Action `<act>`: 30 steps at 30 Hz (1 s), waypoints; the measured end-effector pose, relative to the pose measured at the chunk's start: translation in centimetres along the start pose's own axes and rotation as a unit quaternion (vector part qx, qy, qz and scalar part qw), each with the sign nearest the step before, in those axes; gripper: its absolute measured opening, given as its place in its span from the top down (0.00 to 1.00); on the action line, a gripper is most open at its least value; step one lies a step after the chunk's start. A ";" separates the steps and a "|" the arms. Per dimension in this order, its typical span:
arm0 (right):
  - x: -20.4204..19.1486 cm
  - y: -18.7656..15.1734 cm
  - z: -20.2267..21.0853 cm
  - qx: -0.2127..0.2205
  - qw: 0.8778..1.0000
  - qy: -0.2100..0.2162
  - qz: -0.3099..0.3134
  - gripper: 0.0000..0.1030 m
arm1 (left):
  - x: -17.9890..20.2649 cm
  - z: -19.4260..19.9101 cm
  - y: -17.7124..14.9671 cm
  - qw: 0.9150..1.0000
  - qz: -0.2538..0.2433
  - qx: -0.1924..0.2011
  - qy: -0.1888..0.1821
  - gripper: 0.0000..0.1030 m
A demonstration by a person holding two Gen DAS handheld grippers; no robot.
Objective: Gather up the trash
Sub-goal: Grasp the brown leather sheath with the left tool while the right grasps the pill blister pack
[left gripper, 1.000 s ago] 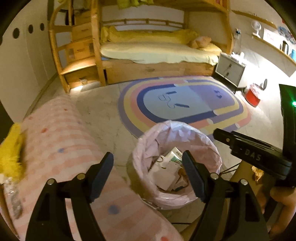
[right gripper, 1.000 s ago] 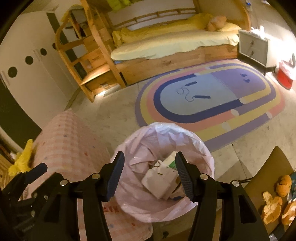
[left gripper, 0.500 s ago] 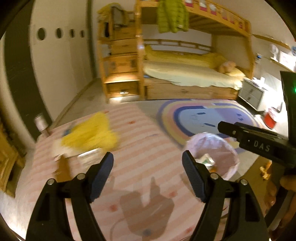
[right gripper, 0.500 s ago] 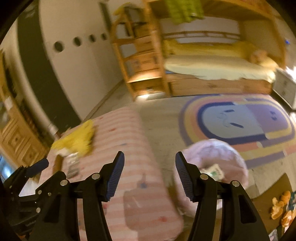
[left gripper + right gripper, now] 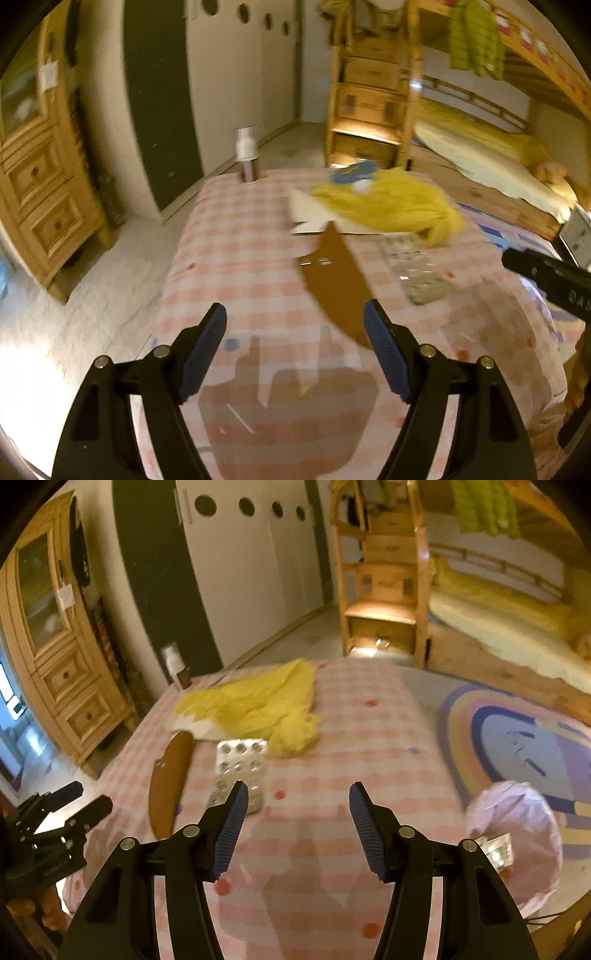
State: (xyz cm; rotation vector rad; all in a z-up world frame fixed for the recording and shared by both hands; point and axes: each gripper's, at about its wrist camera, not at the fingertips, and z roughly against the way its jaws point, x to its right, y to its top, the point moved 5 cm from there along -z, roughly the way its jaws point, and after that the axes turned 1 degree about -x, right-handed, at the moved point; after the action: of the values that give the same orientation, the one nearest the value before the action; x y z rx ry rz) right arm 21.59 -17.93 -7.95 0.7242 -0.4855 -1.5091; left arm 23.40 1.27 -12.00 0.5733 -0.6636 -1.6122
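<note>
Right wrist view: a silver blister pack (image 5: 242,771) lies flat at centre left of the frame on a pink checked tablecloth (image 5: 351,716), just beyond the left fingertip of the right gripper (image 5: 297,825). It looks light, thin and crinkly, likely slippery against cloth, so pinching a raised edge seems the best hold. Beside it, further left, lies a curved brown card piece (image 5: 170,775), flat and stiff-looking; it would probably need lifting by its rim. Above both, a soft yellow cloth (image 5: 266,705) is heaped over a white sheet. At lower right stands a pink-lined trash bin (image 5: 517,834) with paper already inside.

The right gripper's jaws are partly spread and empty, hanging above bare tablecloth, touching nothing. In the left wrist view, the left gripper (image 5: 295,354) is spread wide and also empty; the brown card piece (image 5: 336,284) sits just above and between its fingers, apparently not touched.
</note>
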 end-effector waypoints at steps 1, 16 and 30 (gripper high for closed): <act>-0.8 0.0 -0.4 -0.004 1.000 0.002 0.007 0.44 | -0.6 0.1 -0.3 1.000 0.003 -0.001 0.004 0.28; -6.3 -1.3 -6.0 -0.085 0.992 -0.009 0.094 0.31 | -2.6 -1.0 -0.4 0.999 0.023 -0.019 0.012 0.26; -5.8 -2.3 -5.2 -0.085 0.991 -0.023 0.100 0.47 | -0.9 -0.7 -1.6 1.000 0.002 -0.029 0.007 0.25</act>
State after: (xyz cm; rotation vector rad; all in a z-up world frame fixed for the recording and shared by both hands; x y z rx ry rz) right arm 23.36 -11.38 -12.38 0.4948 -0.4445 -1.3623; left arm 22.88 2.21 -13.67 0.5392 -0.6052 -1.6174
